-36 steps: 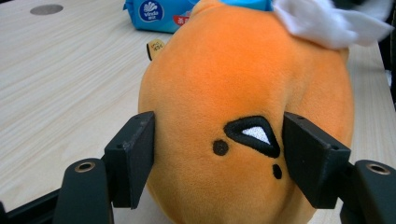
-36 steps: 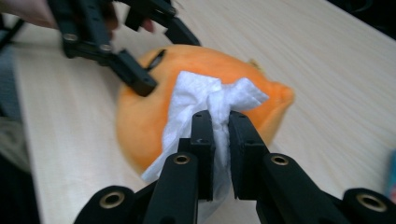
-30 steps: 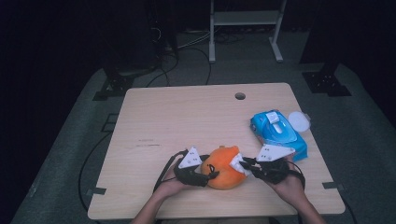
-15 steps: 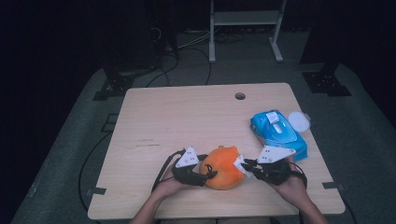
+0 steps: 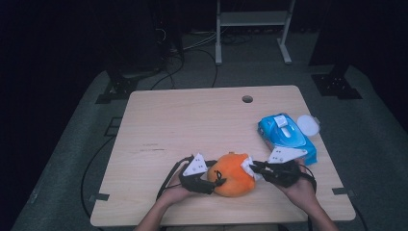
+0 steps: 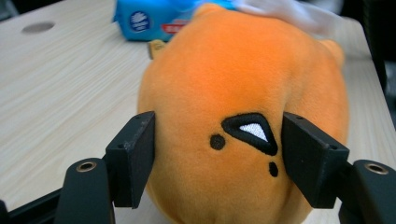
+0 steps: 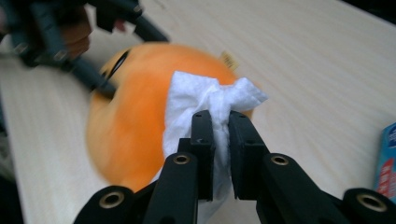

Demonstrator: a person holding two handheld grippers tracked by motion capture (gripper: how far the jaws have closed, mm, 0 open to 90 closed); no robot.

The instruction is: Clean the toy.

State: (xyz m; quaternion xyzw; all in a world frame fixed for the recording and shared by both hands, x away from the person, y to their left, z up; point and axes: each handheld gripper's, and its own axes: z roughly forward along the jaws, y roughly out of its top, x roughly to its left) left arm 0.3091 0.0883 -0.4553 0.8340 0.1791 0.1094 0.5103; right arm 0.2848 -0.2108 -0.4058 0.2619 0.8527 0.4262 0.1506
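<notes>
Orange plush toy (image 5: 234, 174) sits at the near edge of the wooden table (image 5: 192, 125), about six o'clock on the tabletop in the high view, between both grippers.

Left gripper (image 5: 211, 181) at the toy's nine o'clock side; its jaws straddle the toy, pads pressed into the plush on both flanks. The left gripper view gives what the high view cannot: a stitched black triangle with a white centre and two black dots on the toy (image 6: 243, 116), framed between the jaws.

Right gripper (image 5: 255, 169) at the toy's three o'clock side, jaws closed on a white tissue (image 5: 247, 165). The right gripper view shows the tissue (image 7: 205, 105) bunched between the pads and lying against the toy's (image 7: 135, 121) upper surface; the toy is blurred there. Left gripper (image 7: 100, 84) appears beyond, at eleven o'clock.

Both forearms enter from the bottom edge, hands low over the table, grippers pointing inward toward each other.

Farther off, at two o'clock from the toy, a blue wipes pack (image 5: 286, 137) lies flat, a round white lid (image 5: 308, 126) just beside its far corner. A small hole (image 5: 247, 99) marks the table's far edge.
</notes>
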